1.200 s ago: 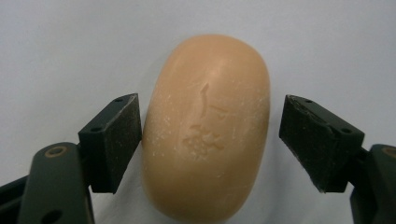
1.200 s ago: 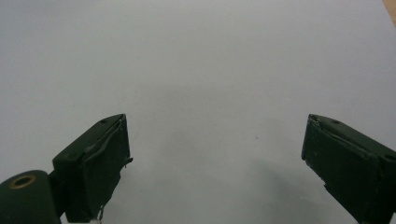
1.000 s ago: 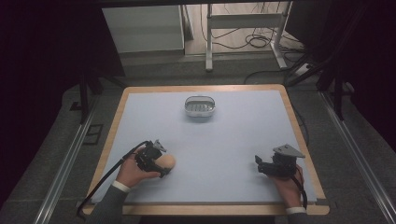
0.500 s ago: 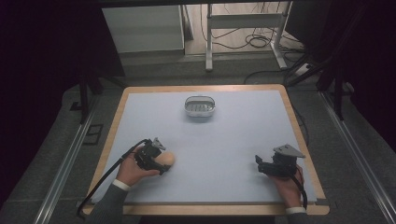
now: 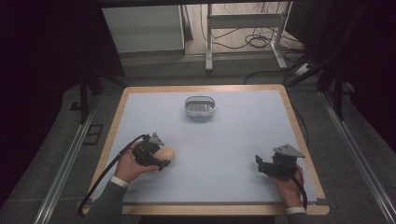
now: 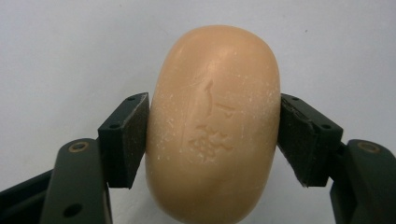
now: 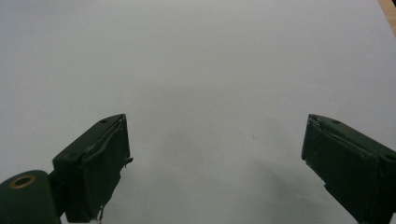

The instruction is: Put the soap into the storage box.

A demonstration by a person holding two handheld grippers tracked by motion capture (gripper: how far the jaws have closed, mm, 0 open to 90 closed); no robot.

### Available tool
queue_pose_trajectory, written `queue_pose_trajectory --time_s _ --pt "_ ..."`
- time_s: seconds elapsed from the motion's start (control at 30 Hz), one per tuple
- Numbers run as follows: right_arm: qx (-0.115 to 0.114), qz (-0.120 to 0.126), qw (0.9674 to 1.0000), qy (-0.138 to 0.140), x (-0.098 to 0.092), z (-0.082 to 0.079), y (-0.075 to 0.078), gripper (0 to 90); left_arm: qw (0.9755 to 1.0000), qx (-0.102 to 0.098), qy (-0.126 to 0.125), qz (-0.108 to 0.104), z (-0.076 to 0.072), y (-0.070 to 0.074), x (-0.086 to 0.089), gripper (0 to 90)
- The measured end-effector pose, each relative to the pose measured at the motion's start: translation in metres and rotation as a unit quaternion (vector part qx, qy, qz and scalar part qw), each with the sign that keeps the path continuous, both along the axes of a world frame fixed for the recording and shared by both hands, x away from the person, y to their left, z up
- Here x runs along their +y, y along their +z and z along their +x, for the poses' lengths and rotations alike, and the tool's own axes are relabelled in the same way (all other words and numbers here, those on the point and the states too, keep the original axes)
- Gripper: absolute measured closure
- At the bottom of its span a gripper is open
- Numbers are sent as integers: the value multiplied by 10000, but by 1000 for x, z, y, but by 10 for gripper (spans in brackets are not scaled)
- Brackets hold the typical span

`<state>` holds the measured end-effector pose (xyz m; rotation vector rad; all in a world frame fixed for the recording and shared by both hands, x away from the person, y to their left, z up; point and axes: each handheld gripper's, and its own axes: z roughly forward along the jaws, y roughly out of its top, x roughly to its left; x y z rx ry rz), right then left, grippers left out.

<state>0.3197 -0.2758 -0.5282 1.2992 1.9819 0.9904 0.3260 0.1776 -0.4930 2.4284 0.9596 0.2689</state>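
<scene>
Bar of soap (image 6: 214, 126): oval, peach-coloured, a stamped mark on its upper face with pale flecks around it; lies at the near left part of the table (image 5: 233, 140), seen in the high view (image 5: 167, 152) just ahead of the person's left hand (image 5: 128, 167). Left claw (image 6: 214, 137): clamped on the bar, one black pad pressed flush against each long side. Right claw (image 7: 215, 158): spread wide, nothing between its pads, pale table surface beneath; in the high view (image 5: 259, 165) it sits at the near right part of the table, held low in the person's right hand (image 5: 287, 184), well apart from the soap. Soap dish (image 5: 200, 106): white, oval, ribbed inside, at the far middle of the table, well apart from both claws. Table: light blue-grey top with a wooden rim.
</scene>
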Motion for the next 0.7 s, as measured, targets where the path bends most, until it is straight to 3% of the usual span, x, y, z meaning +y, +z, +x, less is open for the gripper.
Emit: queue_pose_trajectory --time_s 0.7 --pt "17 -1 10000 0 0 0 0 79 9999 -67 -64 -128 9 10 -6 309"
